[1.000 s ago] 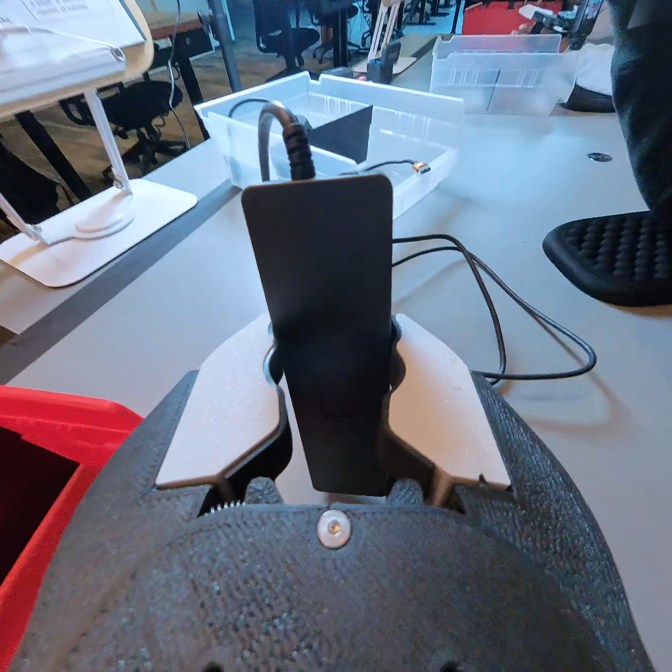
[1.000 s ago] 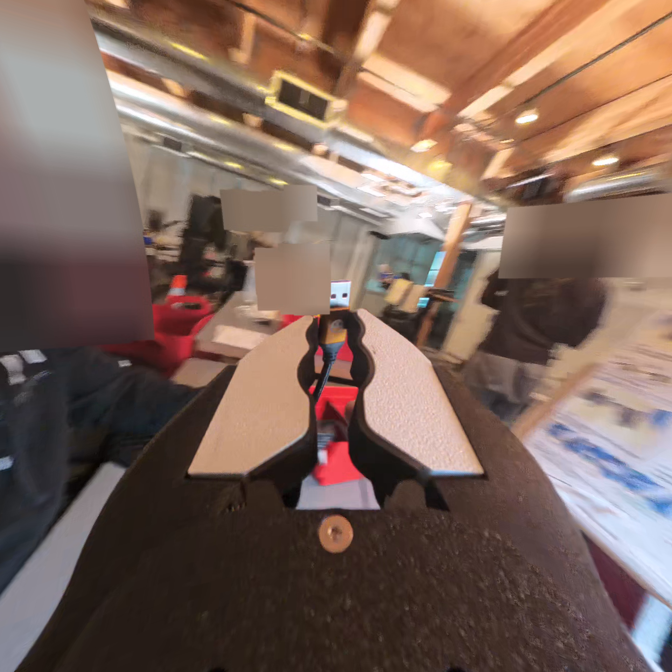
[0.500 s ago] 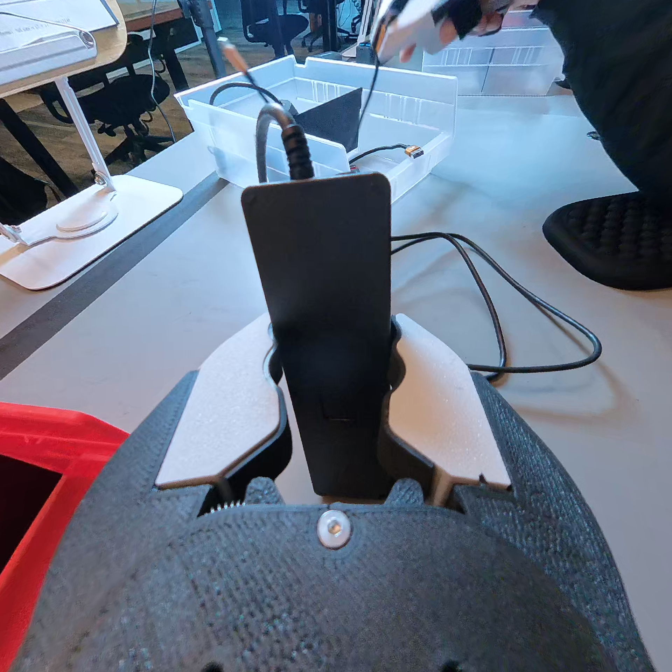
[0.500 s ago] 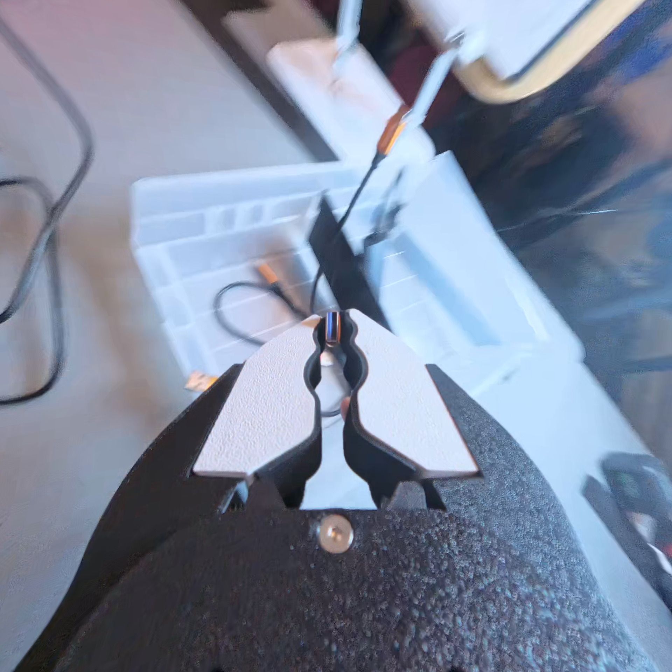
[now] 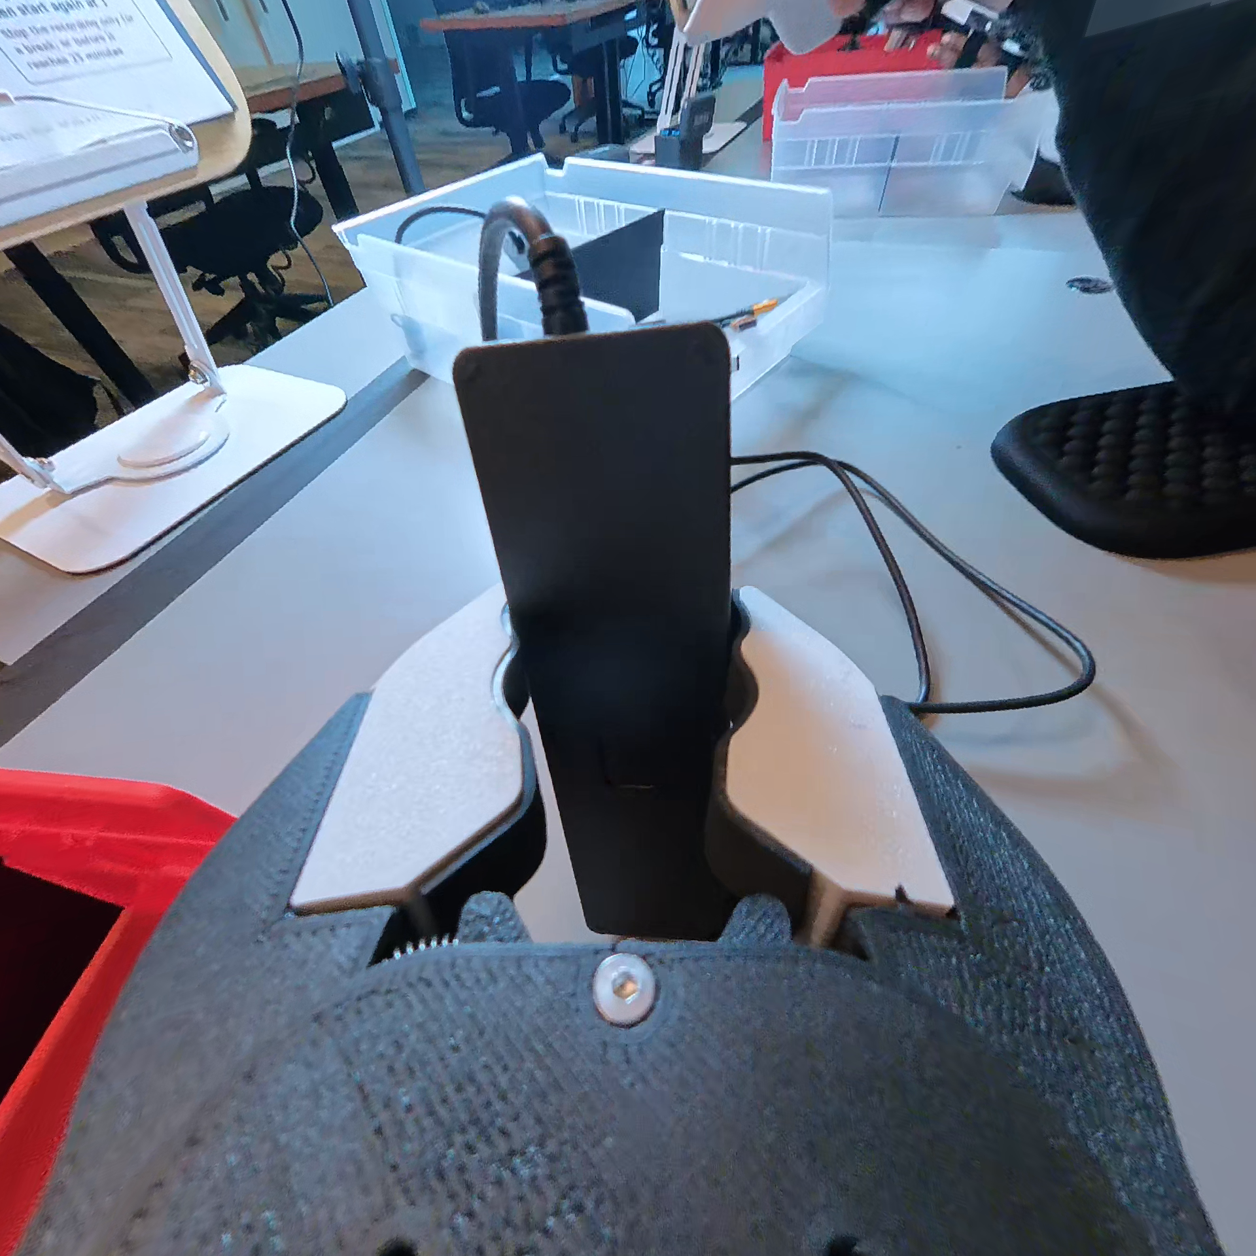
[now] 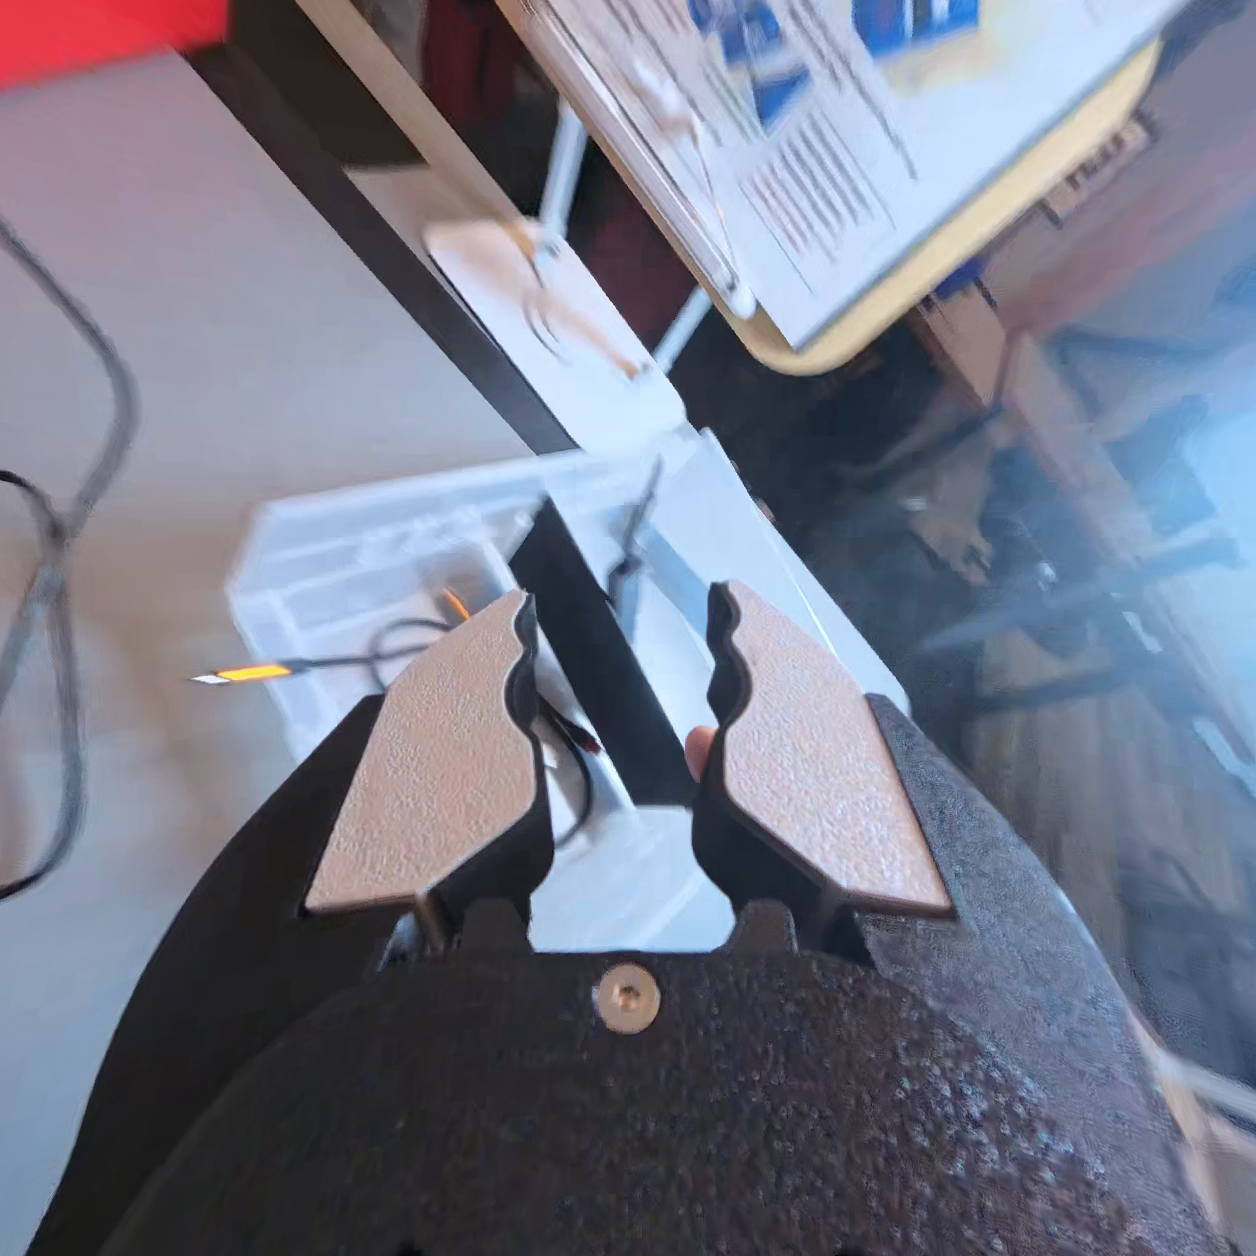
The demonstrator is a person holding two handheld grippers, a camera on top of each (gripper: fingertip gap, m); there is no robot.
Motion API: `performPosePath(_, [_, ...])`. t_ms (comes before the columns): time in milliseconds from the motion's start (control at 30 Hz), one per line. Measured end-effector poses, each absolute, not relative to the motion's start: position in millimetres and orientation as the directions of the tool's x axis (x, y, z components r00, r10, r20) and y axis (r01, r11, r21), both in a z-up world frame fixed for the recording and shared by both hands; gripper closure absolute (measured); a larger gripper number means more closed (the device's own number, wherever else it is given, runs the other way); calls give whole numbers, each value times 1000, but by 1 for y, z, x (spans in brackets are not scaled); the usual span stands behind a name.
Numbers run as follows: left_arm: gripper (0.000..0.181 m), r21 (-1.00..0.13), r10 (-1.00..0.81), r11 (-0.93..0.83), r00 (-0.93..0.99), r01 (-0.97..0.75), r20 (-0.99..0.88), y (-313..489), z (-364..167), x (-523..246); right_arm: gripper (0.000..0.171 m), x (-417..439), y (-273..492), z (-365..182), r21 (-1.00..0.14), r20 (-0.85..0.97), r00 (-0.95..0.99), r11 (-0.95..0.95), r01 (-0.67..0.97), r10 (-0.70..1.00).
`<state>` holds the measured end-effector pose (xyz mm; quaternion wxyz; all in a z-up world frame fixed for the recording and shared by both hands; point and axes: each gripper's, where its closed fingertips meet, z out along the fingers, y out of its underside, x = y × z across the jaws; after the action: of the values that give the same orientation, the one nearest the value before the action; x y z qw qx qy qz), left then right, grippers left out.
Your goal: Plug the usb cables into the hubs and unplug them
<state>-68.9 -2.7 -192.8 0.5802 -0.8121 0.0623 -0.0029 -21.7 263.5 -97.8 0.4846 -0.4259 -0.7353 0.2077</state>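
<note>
Hub [image 5: 598,544], flat and black, stands clamped between the left gripper [image 5: 622,612] fingers above the counter [image 5: 272,612]. Right gripper [image 6: 618,612] fingers are spread, empty, over the clear tray [image 6: 326,564]; an orange-tipped cable [image 6: 251,674], blurred, seems to hang over its edge.

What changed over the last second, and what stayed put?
The right gripper swung down from facing the room to over the clear bin, then opened and let go of the orange-tipped USB cable, which now hangs over the bin's edge. The left gripper stayed shut on the black hub; the loose black cable stayed on the table.
</note>
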Motion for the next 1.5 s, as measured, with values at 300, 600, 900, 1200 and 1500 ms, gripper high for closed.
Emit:
performPosePath(300, [125, -985, -286, -124, 955, -124, -84, -6, -160, -26, 107, -26, 65, -132, -686, 421, -702, 708, 169, 575])
performPosePath(600, [125, -998, -193, 58, 981, 23, 12, -26, -118, -57, 107, -22, 100, -209, -457, 282, -749, 770, 445, 600])
performPosePath(900, [126, -999, -162, -14, 986, -47, -44, -27, -130, -65, 118, -20, 114, -288, -129, 229, -706, 739, 661, 671])
performPosePath(1200, [126, -980, -52, -178, 994, 91, 101, -22, -156, -92, 167, -17, 66, -220, -477, 299, -844, 836, 272, 445])
performPosePath(1500, [126, -907, -266, -385, 921, 170, 285, -6, -183, -29, 166, -9, -2, -162, -448, 652, -722, 886, -118, 233])
